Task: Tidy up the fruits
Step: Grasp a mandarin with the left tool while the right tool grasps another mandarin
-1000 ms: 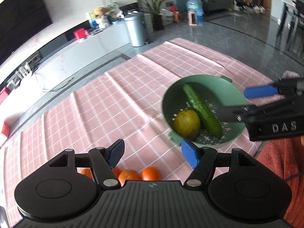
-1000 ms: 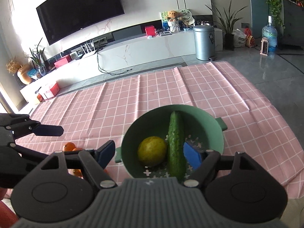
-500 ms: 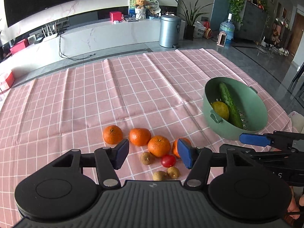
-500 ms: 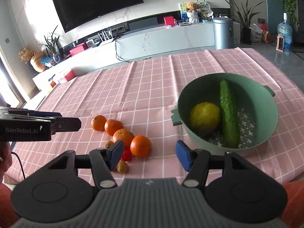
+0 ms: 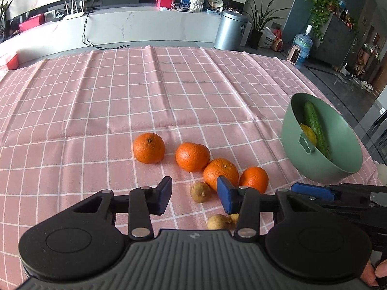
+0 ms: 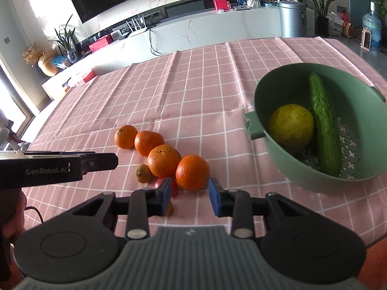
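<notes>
Several oranges lie in a row on the pink checked cloth; the nearest orange [image 6: 192,172] sits just beyond my open right gripper [image 6: 189,197]. Small brown fruits [image 5: 199,191] and a red one [image 6: 173,188] lie beside them. A green bowl [image 6: 278,154] at the right holds a yellow-green round fruit [image 6: 291,126] and a cucumber [image 6: 324,125]. My left gripper [image 5: 194,198] is open and empty above the brown fruits, with an orange [image 5: 220,172] just past its right finger. The bowl also shows in the left wrist view [image 5: 314,162].
The pink checked cloth [image 5: 145,96] covers the table to its far edge. A white TV console [image 6: 217,24], a metal bin [image 5: 229,33] and plants stand beyond. The left gripper's body [image 6: 48,169] reaches in from the left.
Both views have swung left from the bowl to the loose fruits and moved closer to them. Both grippers stay open and empty.
</notes>
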The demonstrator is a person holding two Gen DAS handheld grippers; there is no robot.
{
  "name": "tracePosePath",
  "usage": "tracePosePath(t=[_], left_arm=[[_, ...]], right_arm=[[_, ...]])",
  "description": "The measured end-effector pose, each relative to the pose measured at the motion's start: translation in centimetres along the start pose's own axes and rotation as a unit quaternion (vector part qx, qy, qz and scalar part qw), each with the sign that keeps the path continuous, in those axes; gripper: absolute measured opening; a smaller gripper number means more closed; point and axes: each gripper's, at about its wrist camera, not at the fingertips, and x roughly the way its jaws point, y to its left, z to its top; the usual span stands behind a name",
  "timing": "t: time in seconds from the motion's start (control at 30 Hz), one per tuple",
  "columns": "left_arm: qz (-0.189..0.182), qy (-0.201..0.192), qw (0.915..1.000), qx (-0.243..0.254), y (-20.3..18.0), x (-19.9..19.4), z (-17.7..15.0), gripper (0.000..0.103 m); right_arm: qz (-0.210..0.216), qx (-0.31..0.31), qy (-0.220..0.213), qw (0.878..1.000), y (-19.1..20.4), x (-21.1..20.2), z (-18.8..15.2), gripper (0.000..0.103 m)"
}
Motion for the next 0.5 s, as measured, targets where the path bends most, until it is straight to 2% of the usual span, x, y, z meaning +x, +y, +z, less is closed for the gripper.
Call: tracePosePath(t=[0.27, 0.5], left_arm=[[0.048, 0.007, 0.9982, 0.037, 1.5, 2.0, 1.6, 0.05], [0.066, 0.018, 0.9941, 0.084, 2.2, 4.4, 2.6, 0.053]], right_arm=[[0.001, 0.007, 0.02, 1.0, 0.1, 2.7, 0.9, 0.031], [0.0, 0.026, 0.052, 0.998, -0.4, 4.7, 1.7, 0.032]])
